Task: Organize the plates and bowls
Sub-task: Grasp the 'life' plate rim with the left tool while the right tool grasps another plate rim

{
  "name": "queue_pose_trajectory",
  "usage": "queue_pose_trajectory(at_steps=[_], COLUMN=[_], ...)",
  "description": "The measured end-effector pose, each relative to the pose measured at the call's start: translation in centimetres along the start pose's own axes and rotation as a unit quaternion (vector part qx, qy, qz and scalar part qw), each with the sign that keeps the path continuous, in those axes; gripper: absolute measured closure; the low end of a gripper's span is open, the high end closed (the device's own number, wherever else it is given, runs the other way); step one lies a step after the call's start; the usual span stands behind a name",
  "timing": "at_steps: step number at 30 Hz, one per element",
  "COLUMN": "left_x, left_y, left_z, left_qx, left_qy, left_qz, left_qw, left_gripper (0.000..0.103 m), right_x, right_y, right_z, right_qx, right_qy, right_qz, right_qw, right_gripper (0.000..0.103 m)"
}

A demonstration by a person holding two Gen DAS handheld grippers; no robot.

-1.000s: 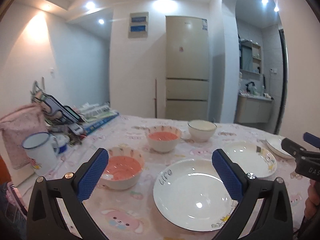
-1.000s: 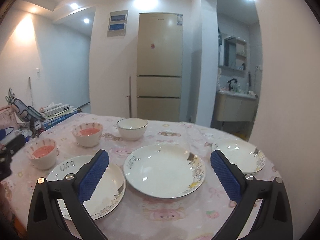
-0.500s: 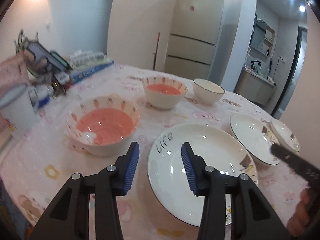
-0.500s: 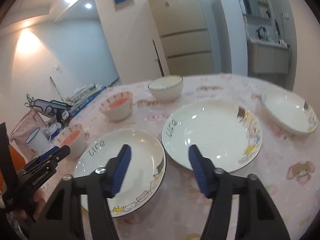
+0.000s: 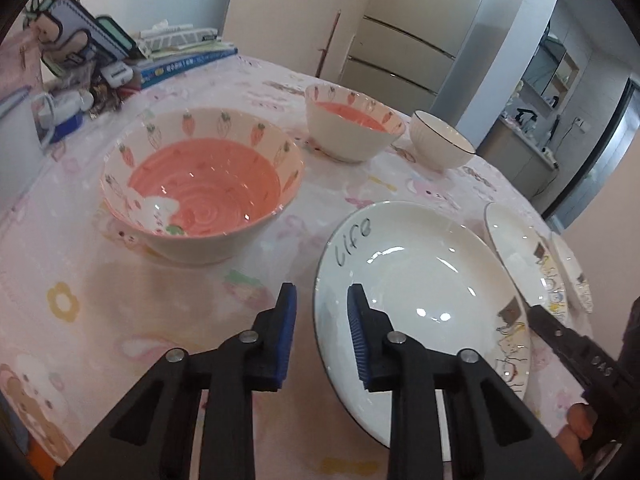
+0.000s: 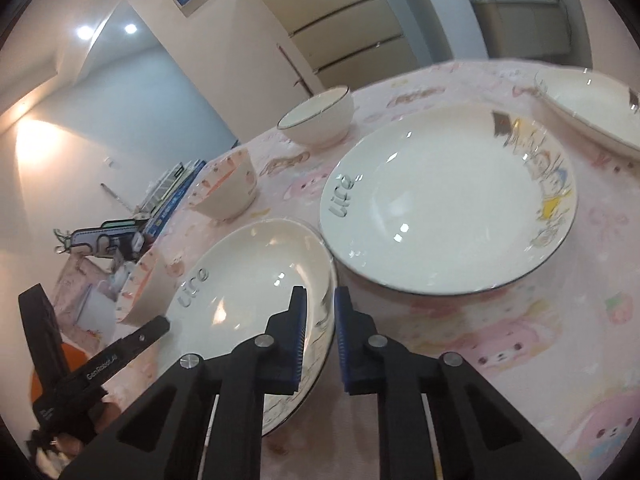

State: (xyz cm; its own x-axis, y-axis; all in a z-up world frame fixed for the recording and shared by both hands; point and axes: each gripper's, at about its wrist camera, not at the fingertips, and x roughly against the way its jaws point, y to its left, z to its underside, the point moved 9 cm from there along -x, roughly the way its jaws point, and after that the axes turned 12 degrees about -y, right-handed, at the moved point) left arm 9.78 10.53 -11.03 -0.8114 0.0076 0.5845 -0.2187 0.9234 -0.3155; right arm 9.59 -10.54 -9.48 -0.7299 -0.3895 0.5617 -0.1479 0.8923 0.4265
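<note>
Both claws straddle the same plate (image 5: 420,280), one at each side of it. The left claw (image 5: 322,300) sits over the plate's left rim: its right finger lies inside the rim, its left finger outside over the cloth. The right claw (image 6: 320,300) sits over the opposite rim, its left finger inside and its right finger outside. We judge the coming move turns on this: the rim runs up between each pair of fingers, roughly along the way each claw points, so each can bite the edge where it stands.

Both claws are closing, with the rim between the fingers. The left one shows a clear gap and does not press on the plate yet. The right one is nearly shut; we cannot tell from the pictures whether its pads already touch the rim.

The plate is glossy white glazed ware, shallow and round, with a thin dark edge line, "Life" lettering and a cartoon print. It likely handles slippery. The finger pads are ribbed blue.

Beyond the left claw and to its left stands a carrot-print bowl (image 5: 200,188) with a pink inside. Beyond the right claw lies a second plate (image 6: 448,200), its rim just beside the first. The surface (image 5: 80,280) wears a soft pink cartoon cloth.
</note>
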Motion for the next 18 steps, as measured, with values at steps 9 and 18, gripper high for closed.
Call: queue_pose_trajectory(at_steps=[9,18], left_x=[-1.2,-1.7], left_y=[0.5,0.4], left_z=[0.9,1.1], left_qx=[0.06,0.071], left_qy=[0.033,0.043], left_qz=[0.025,0.048], left_qw=[0.9973,0.9954], left_gripper=[0.094,0.092], right_x=[-1.3,-1.8], right_y=[-0.8,-0.6], right_z=[0.8,1.4], right_qx=[-0.031,-0.051], right_qy=[0.021,0.035], right_qz=[0.003,-0.018], right_qw=[0.999,0.998], right_gripper=[0.088,0.094])
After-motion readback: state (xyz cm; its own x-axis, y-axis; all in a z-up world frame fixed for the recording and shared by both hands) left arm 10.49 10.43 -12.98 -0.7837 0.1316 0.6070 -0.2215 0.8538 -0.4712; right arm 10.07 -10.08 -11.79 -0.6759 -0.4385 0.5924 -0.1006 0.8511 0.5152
